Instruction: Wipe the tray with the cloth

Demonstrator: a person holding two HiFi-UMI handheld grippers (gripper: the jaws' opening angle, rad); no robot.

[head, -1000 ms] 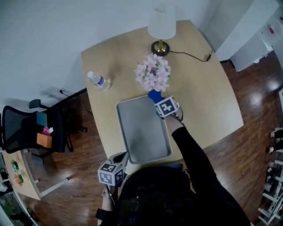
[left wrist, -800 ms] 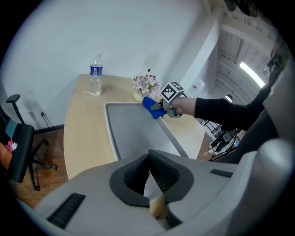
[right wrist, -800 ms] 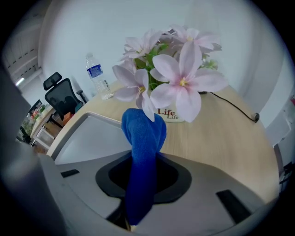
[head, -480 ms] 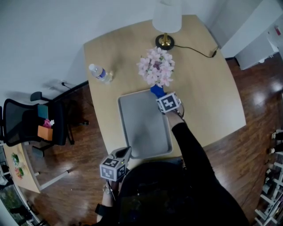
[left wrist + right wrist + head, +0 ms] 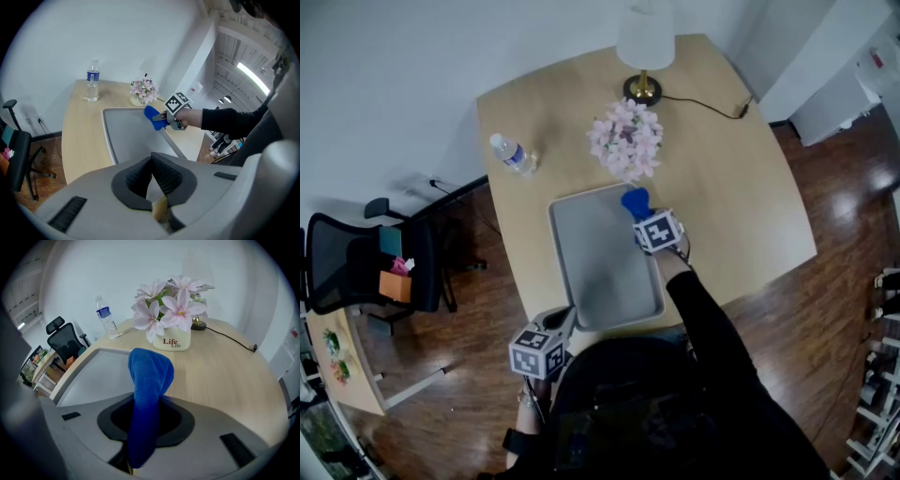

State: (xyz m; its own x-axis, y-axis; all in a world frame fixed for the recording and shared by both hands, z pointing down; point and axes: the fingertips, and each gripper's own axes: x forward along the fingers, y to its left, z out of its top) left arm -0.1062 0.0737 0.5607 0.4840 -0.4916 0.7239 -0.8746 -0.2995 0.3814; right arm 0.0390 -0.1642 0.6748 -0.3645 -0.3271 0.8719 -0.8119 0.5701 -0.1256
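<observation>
While the right gripper clamps the cloth above the tray, the left gripper sits clenched, empty, tray ahead.

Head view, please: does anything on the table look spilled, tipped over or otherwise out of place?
Nothing stands out. The water bottle, potted flowers and lamp stand upright, the tray lies flat with nothing spilled, and the blue cloth is held in the right gripper.

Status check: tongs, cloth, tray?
Right tongs shut on blue cloth, at tray far-right corner. Left tongs shut, by tray near edge. Flower pot close beyond cloth.
</observation>
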